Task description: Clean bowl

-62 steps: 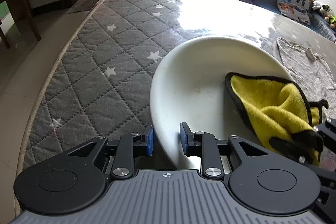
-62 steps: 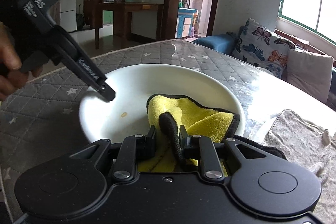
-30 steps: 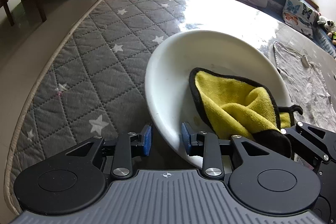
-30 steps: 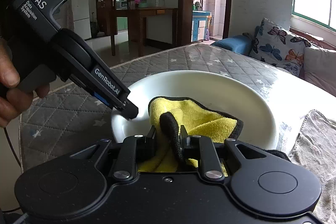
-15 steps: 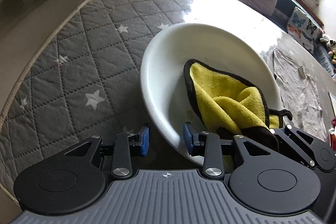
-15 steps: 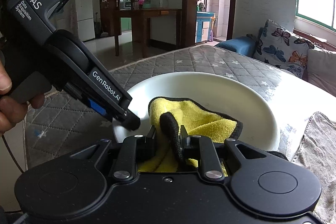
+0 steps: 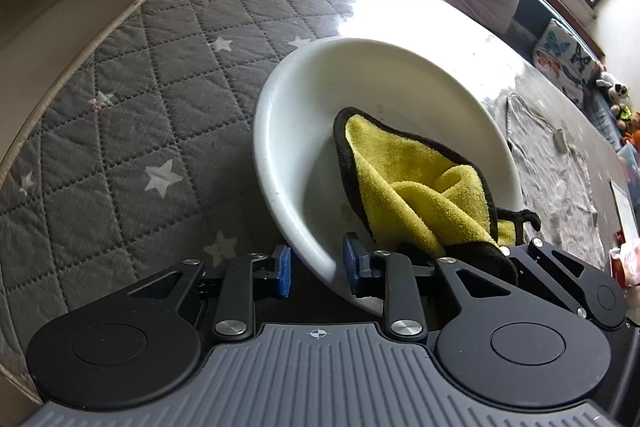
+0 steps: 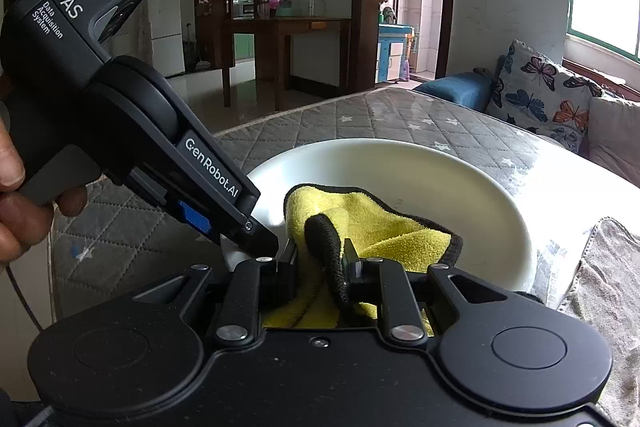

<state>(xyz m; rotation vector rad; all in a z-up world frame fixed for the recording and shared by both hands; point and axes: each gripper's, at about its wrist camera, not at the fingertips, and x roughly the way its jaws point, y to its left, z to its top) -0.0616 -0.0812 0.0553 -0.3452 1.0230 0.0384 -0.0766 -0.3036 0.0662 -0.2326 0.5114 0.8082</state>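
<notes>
White bowl (image 7: pixel 304 115) tilted on our quilted table (image 7: pixel 120 115), left gripper (image 7: pixel 316 267) clamped on its rim, right gripper (image 8: pixel 320 267) clenching yellow cloth (image 8: pixel 360 223) inside.

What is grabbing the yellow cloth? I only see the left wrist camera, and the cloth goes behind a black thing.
Observer: That black thing is the right gripper. Its jaws are shut on a black-edged fold of the yellow cloth.
Operator: Who holds my gripper?
Observer: A person's hand is wrapped around the handle of the left gripper, at the left edge of the right wrist view.
</notes>
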